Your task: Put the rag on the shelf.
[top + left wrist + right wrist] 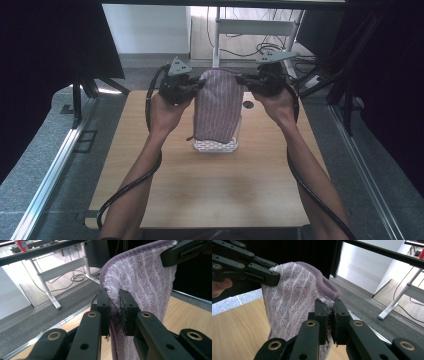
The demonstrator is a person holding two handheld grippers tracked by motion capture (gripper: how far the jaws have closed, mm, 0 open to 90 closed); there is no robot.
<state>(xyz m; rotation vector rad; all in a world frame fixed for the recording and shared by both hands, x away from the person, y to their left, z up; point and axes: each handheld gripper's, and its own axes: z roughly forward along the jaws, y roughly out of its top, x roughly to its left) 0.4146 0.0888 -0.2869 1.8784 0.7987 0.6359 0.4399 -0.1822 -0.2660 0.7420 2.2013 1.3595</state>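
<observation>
Overhead, left gripper [196,86] and right gripper [241,79] both clamped on towel [216,107] top edge, above white basket [216,146]

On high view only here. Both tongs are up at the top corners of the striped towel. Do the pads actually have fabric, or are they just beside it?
Observer: Left tongs are shut on the towel; its hemmed edge is pinched between the pads.
Operator: Right side the same?
Observer: Yes. Right tongs are clamped on the opposite corner, with the thick hem bulging just above the jaws.
Operator: Is the towel stretched flat between them?
Observer: No. From the right gripper view the top edge curves loosely between the two grips, and the towel hangs down toward the table.
Operator: What's under it?
Observer: A white perforated basket on the table, right below the towel's lower end.
</observation>
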